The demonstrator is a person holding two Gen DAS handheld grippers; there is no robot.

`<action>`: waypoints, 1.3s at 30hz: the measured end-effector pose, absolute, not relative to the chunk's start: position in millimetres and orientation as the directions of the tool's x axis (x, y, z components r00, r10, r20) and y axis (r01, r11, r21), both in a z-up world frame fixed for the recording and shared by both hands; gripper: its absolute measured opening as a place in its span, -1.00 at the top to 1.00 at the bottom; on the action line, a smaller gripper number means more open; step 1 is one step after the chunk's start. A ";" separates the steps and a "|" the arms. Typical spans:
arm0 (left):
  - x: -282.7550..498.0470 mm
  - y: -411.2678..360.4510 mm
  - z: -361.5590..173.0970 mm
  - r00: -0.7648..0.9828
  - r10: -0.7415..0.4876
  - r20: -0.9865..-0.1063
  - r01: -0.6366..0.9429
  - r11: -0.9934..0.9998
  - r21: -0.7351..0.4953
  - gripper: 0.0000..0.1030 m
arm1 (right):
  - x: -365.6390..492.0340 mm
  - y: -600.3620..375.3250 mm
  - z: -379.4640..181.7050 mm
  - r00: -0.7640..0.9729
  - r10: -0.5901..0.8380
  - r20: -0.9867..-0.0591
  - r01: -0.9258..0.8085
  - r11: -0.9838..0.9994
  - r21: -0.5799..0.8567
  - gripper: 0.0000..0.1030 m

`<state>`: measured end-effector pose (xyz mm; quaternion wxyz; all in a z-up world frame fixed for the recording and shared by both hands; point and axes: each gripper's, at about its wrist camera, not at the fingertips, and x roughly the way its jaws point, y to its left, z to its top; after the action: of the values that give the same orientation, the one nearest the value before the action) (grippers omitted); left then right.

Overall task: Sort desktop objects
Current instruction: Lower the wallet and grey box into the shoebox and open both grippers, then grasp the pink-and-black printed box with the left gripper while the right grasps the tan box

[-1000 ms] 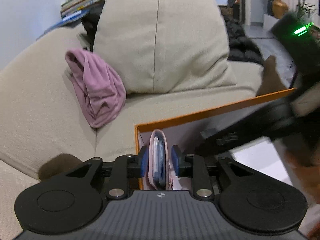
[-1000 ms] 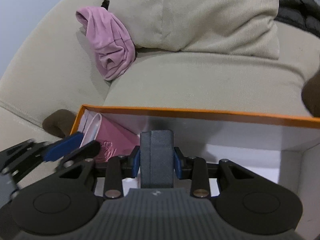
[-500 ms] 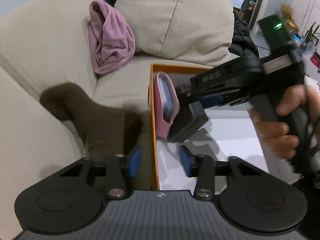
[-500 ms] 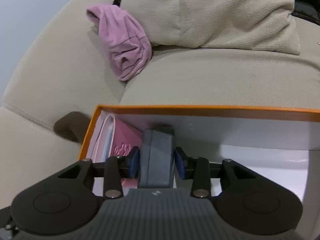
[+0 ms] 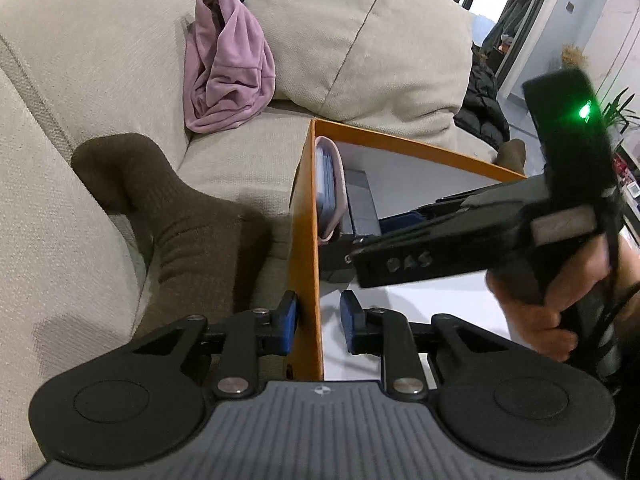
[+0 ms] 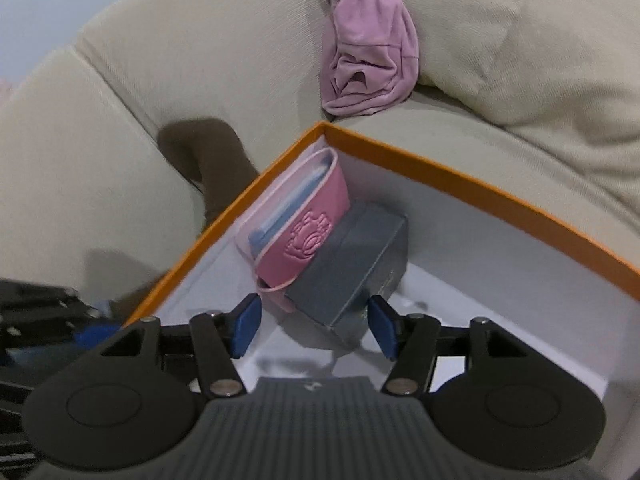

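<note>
The orange box (image 6: 472, 184) is sitting on the beige sofa (image 5: 100, 40). In its far corner, the pink pouch (image 6: 304, 220) is standing against the left wall, and the grey box (image 6: 352, 264) is leaning right beside it, touching it.

The right hand-held gripper (image 6: 314, 326) has just been opening; its blue pads are standing spread on both sides of the grey box, not pressing it.

The left hand-held gripper (image 5: 318, 324) has just been closing around the box's left wall. 1 pad is sitting against the wall outside; the inside pad is showing a gap.

The white floor on the box's right side is lying bare.
</note>
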<state>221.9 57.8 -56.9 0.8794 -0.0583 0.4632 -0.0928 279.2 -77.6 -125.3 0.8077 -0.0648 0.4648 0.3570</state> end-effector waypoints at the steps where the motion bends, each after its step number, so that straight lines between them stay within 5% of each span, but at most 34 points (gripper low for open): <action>1: 222.3 57.4 -57.2 0.556 -0.209 -0.805 0.110 0.978 -0.178 0.62 | 279.6 -77.2 -126.1 0.326 0.514 -0.794 -0.637 0.740 0.218 -0.16; 24: 214.8 55.9 -60.4 0.522 -0.198 -0.830 0.075 0.980 -0.187 0.74 | 269.9 -77.6 -134.0 0.296 0.520 -0.801 -0.633 0.735 0.243 -0.21; 39: 167.8 60.0 -18.2 0.547 -0.119 -0.829 0.018 0.991 -0.130 0.35 | 248.5 -102.1 -113.3 0.355 0.527 -0.773 -0.606 0.759 0.239 -0.38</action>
<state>167.8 60.0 -18.2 0.8779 -0.0532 0.4742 -0.0389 248.5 -102.1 -113.3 0.8218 -0.0440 0.4516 0.3446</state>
